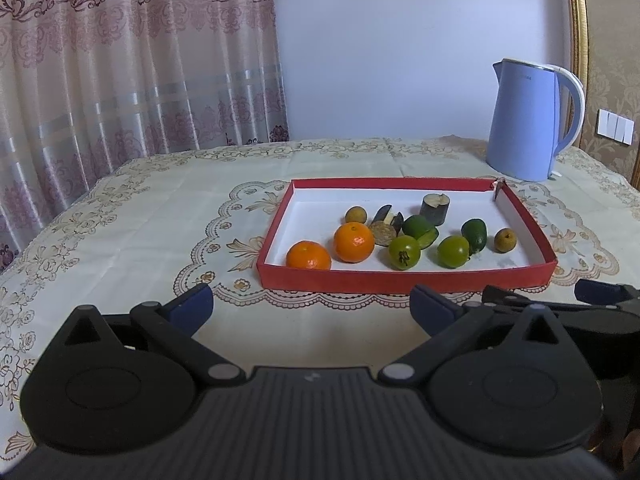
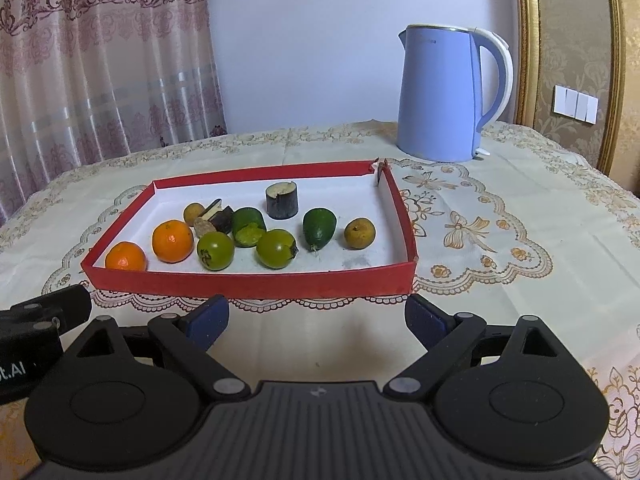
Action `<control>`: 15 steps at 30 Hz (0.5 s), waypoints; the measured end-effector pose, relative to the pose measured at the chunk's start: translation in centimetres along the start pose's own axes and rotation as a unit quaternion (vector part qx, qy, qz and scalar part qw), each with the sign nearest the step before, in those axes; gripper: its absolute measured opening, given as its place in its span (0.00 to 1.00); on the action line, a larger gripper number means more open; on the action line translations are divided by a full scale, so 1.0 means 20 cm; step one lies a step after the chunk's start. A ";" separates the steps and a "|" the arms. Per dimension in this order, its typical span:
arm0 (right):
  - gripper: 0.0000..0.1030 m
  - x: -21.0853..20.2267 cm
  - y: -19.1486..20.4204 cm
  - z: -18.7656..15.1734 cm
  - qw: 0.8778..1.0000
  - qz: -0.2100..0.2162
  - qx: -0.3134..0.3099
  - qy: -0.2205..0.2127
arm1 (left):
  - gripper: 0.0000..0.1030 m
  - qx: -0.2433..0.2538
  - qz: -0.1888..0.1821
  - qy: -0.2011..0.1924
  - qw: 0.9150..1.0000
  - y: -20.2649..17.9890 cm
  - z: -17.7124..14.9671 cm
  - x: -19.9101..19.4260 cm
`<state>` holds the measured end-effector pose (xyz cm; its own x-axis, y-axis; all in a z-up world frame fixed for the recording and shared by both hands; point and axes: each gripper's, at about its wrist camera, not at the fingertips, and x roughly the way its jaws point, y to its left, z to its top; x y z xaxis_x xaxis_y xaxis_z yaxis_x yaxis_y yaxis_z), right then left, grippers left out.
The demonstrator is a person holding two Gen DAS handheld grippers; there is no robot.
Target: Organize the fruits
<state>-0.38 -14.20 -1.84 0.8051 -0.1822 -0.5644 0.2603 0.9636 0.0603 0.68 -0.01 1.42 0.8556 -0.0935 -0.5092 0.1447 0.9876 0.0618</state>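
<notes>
Fruits (image 2: 276, 254) fill the red tray (image 2: 256, 285) mid-table; your left gripper (image 1: 312, 306) and right gripper (image 2: 316, 318) hover released before its near edge.

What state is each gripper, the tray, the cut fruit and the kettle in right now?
left gripper: open, empty, short of the tray.
right gripper: open, empty.
red tray: holds all the fruit; far right corner torn.
cut green fruit: flesh exposed.
blue kettle: upright, lid closed.
</notes>
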 end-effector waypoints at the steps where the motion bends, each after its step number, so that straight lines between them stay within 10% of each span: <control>1: 0.93 0.00 0.00 0.00 1.000 0.000 0.000 0.000 | 1.00 0.000 -0.001 0.000 1.000 0.00 0.00 0.00; 15: 0.93 0.01 0.01 0.00 1.000 0.000 -0.004 0.000 | 1.00 0.005 -0.002 -0.005 1.000 0.00 0.00 0.00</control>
<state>-0.12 -14.12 -1.97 0.8046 -0.1819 -0.5652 0.2563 0.9651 0.0543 0.64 -0.04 1.33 0.8597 -0.0989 -0.5012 0.1535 0.9858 0.0687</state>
